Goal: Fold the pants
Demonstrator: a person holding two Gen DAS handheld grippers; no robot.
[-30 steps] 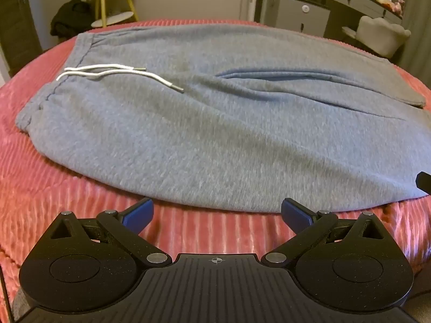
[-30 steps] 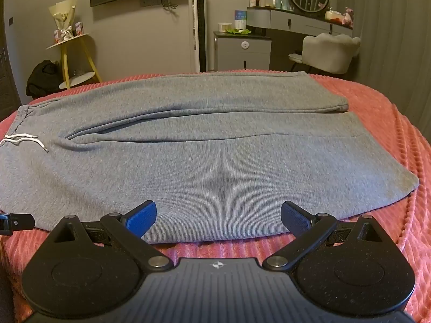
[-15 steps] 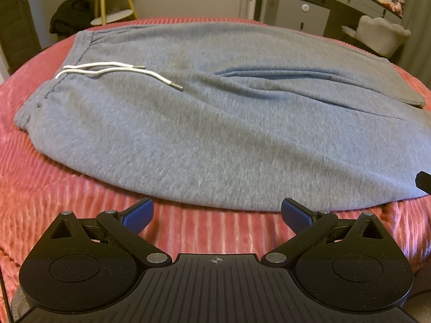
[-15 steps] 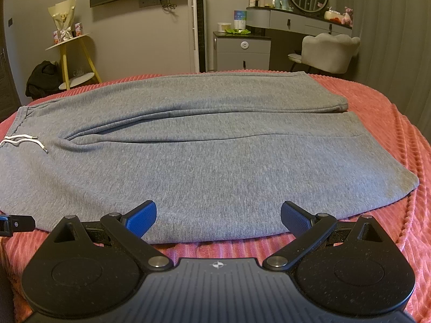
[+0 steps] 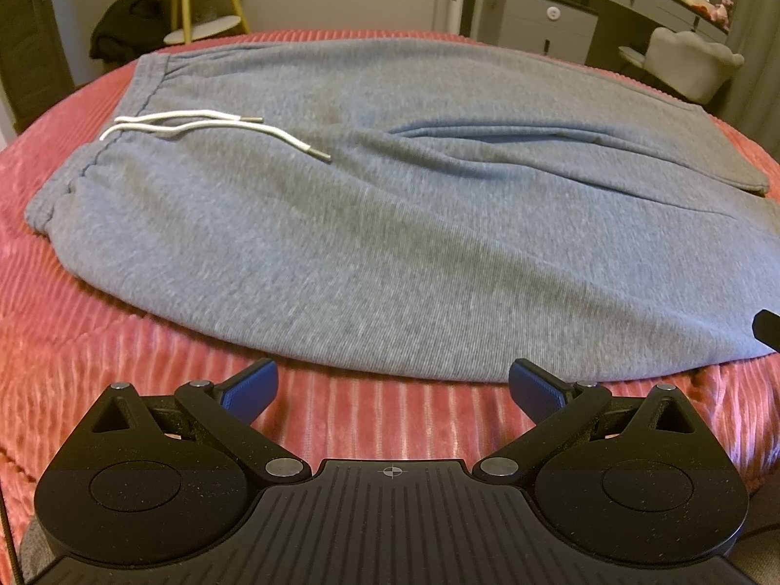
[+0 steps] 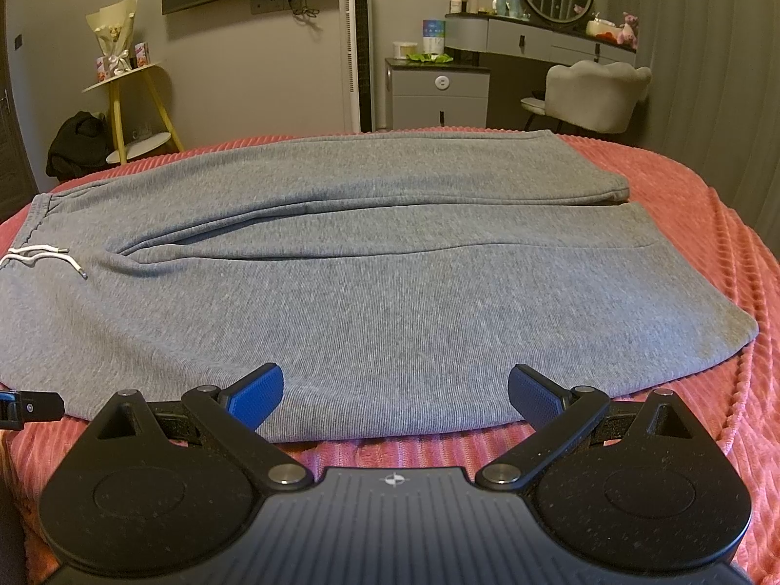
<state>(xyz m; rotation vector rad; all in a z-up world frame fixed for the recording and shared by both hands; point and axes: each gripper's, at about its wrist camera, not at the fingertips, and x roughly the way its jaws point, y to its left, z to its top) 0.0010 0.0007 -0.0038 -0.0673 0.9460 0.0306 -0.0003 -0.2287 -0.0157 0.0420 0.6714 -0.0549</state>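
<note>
Grey sweatpants point(image 5: 390, 243) point(image 6: 365, 292) lie flat on the pink ribbed bedspread point(image 5: 97, 365), waistband at the left and leg cuffs at the right. A white drawstring point(image 5: 195, 126) point(image 6: 44, 256) trails across the waist. The two legs lie side by side, the far one point(image 6: 390, 170) slightly overlapping the near one. My left gripper point(image 5: 390, 385) is open just short of the pants' near edge, over the bedspread. My right gripper point(image 6: 395, 390) is open at the near edge of the near leg, nothing between its blue pads point(image 6: 256, 392).
The bedspread point(image 6: 707, 243) drops off at the right. Beyond the bed stand a yellow-legged side table point(image 6: 131, 97), a dark bag point(image 6: 78, 144), a grey cabinet point(image 6: 438, 92), a vanity with a chair point(image 6: 590, 92) and a tower fan point(image 6: 358, 48).
The left wrist view has shifted slightly, with the pants appearing a bit lower and to the right. The right gripper and pants look unchanged.
</note>
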